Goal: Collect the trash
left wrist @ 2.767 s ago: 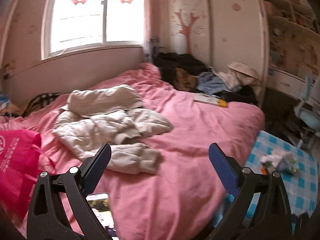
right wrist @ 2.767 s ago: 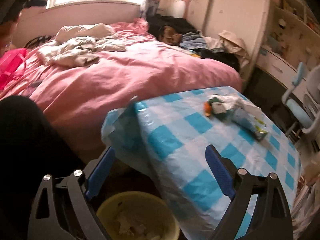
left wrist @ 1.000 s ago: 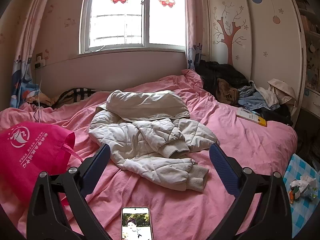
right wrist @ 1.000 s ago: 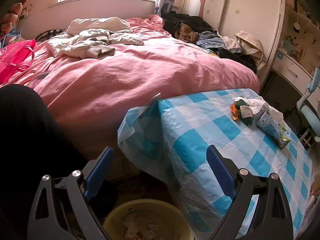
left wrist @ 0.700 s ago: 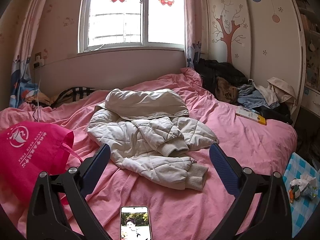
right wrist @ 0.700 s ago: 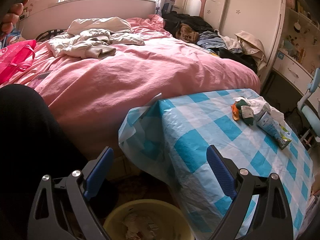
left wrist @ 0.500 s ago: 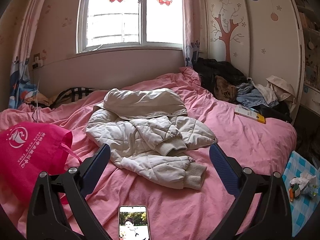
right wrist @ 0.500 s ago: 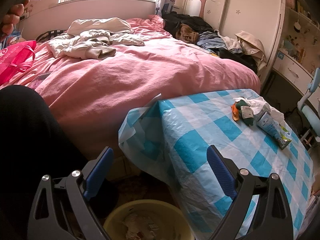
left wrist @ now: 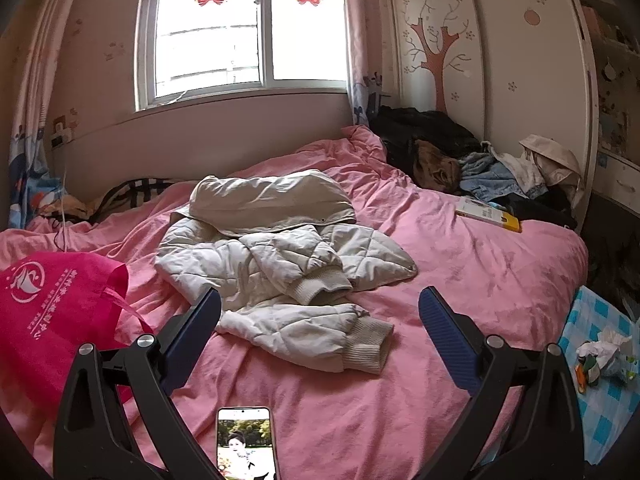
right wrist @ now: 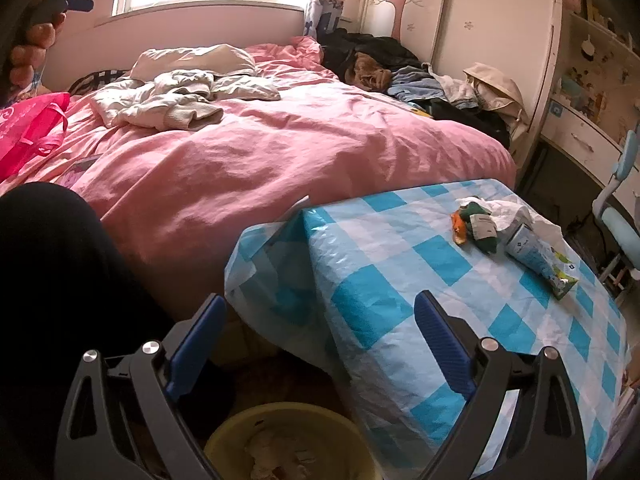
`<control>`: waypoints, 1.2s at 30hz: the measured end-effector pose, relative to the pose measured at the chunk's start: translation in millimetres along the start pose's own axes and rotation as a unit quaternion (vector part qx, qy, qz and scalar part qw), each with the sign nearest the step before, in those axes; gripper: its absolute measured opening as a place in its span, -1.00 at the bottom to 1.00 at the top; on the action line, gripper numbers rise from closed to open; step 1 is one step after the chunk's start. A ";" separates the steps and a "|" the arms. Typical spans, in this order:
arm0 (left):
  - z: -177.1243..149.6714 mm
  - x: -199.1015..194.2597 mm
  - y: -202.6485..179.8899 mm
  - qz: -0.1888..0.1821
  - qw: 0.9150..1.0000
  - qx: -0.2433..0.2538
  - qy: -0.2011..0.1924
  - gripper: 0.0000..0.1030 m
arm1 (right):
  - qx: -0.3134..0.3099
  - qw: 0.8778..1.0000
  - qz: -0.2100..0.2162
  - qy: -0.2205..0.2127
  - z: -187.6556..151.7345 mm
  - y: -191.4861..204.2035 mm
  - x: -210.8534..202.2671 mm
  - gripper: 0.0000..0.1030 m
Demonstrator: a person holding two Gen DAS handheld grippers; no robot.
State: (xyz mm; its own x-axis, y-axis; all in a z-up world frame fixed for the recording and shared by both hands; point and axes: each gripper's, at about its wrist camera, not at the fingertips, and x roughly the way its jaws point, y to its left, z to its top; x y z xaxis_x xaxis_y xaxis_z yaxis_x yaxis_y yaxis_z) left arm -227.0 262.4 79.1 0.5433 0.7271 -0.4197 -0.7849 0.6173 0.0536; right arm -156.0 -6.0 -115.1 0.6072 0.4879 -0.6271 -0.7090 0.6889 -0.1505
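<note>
Left gripper (left wrist: 320, 312) hangs over the pink bed (left wrist: 460, 264), fingers spread wide with nothing between them. Below it lies a white quilted jacket (left wrist: 280, 264), crumpled, one cuffed sleeve reaching toward the camera. A phone (left wrist: 246, 446) lies on the cover at the bottom edge, its screen lit, its lower end cut off by the frame. A red bag (left wrist: 52, 312) sits at the left, partly behind the gripper's frame. A heap of clothes (left wrist: 472, 168) fills the far right corner of the bed, too tangled to sort out piece by piece, with a thin book (left wrist: 488, 214) just in front of it.

Right gripper (right wrist: 318, 320) is wide apart too, and empty, hanging above the gap between bed and table (right wrist: 400, 280). The table wears a blue-and-white checked cover. The trash sits on it toward the far side: an orange and green wrapper (right wrist: 476, 226), crumpled white tissue (right wrist: 508, 210) touching it, and a pale snack packet (right wrist: 540, 256) just beside them. From the left wrist this pile shows only small at the right edge. A yellow bin (right wrist: 288, 440) sits below the gripper, half cut off, its contents hard to read. A dark trouser leg (right wrist: 60, 280) blocks the lower left.
</note>
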 end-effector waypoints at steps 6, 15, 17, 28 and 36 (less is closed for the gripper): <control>-2.3 2.7 -18.8 -0.008 1.000 0.011 0.004 0.86 | 0.007 1.000 0.000 -0.004 -0.5 -9.9 -2.2 0.78; -7.7 12.0 -70.4 -0.050 0.998 0.030 0.024 0.86 | 0.020 1.000 -0.014 -0.009 1.5 -33.8 -4.9 0.80; -12.3 16.5 -96.3 -0.084 0.995 0.047 0.041 0.86 | 0.024 0.999 -0.024 -0.010 2.3 -41.1 -5.6 0.80; -82.0 36.2 -281.0 -0.253 0.936 0.190 0.153 0.85 | 0.084 0.991 -0.095 0.037 -3.9 -107.3 -2.5 0.80; -125.9 50.0 -399.6 -0.331 0.870 0.320 0.173 0.85 | 0.132 0.985 -0.100 0.051 -11.5 -142.2 -3.2 0.80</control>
State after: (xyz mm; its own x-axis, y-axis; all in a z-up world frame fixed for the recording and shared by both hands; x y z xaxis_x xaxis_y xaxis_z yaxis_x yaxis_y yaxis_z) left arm 76.4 14.3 -77.3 0.6041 0.0822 -0.7927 0.0541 0.9881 0.1437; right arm -61.2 -111.7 -100.5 0.6763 0.2813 -0.6808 -0.4526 0.8879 -0.0828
